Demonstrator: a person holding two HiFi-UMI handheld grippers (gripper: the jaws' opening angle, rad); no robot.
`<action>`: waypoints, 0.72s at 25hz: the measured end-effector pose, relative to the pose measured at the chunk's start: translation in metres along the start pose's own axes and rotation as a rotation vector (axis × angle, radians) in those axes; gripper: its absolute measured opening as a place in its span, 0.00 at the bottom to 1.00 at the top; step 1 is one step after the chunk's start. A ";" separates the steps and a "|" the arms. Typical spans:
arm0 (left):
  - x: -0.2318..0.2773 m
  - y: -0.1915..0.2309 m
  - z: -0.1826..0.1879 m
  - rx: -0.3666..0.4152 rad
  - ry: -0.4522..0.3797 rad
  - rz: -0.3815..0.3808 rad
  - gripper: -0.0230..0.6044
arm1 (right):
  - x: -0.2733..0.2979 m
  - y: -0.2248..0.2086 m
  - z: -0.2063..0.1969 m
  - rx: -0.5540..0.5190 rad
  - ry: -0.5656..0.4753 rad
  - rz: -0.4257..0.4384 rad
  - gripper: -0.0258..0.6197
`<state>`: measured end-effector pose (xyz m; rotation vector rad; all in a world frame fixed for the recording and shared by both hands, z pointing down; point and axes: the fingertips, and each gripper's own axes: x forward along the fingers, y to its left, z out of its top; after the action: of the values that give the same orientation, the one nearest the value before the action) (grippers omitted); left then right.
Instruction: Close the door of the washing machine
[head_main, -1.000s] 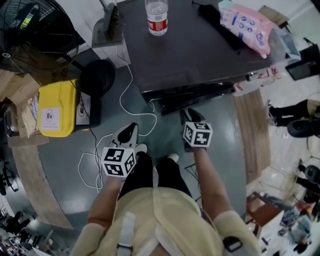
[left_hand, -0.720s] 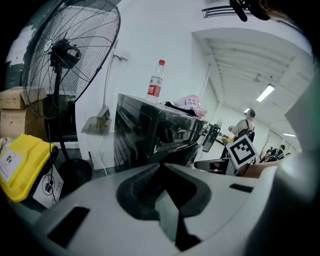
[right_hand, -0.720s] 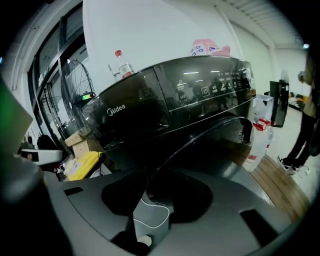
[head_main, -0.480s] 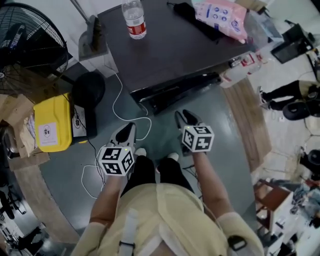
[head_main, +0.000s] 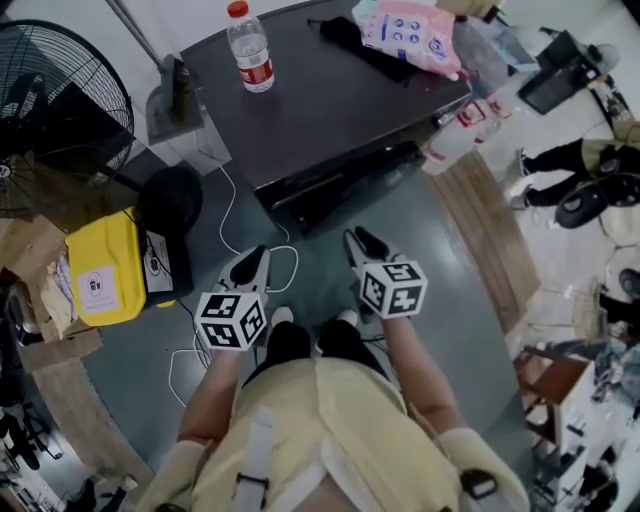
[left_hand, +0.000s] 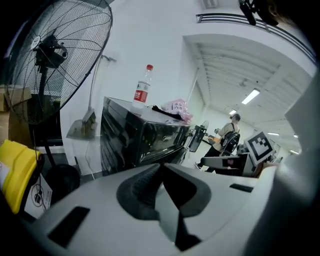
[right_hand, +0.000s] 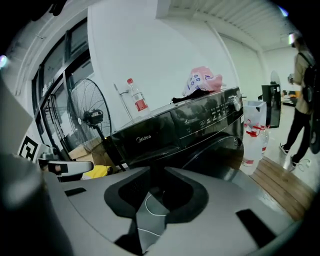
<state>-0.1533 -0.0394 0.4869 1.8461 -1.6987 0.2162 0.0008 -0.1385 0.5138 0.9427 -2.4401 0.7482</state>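
We are keeping left gripper (head_main: 258, 255) fingers together and right gripper (head_main: 355, 238) fingers closing empty, seemingly a slit apart, both hovering before the washing machine (head_main: 330, 100), probably lining up to push its ajar door (head_main: 345, 185) shut.

The washing machine (head_main: 330, 110) has a matt dark grey top and a glossy black front that mirrors the room. Its round door (right_hand: 220, 148) is just as shiny. On top are a clear plastic water bottle (head_main: 250, 55) and a soft pink plastic packet (head_main: 410, 30). The floor (head_main: 450, 290) is smooth grey-green with a slight sheen, edged by a strip of wood planks (head_main: 495, 240). The fan (head_main: 50, 110) has a thin metal wire guard. A yellow case (head_main: 100, 275) looks like smooth plastic.
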 end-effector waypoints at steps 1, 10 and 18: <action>-0.001 -0.001 0.000 0.002 0.001 -0.006 0.07 | -0.004 0.002 0.001 0.001 -0.009 -0.008 0.16; -0.008 -0.005 0.005 0.010 0.000 -0.065 0.07 | -0.032 0.019 0.004 0.009 -0.060 -0.072 0.05; -0.013 -0.006 0.012 0.016 -0.012 -0.089 0.07 | -0.048 0.028 0.010 -0.003 -0.085 -0.102 0.05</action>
<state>-0.1530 -0.0348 0.4682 1.9340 -1.6226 0.1832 0.0119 -0.1045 0.4708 1.1095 -2.4432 0.6817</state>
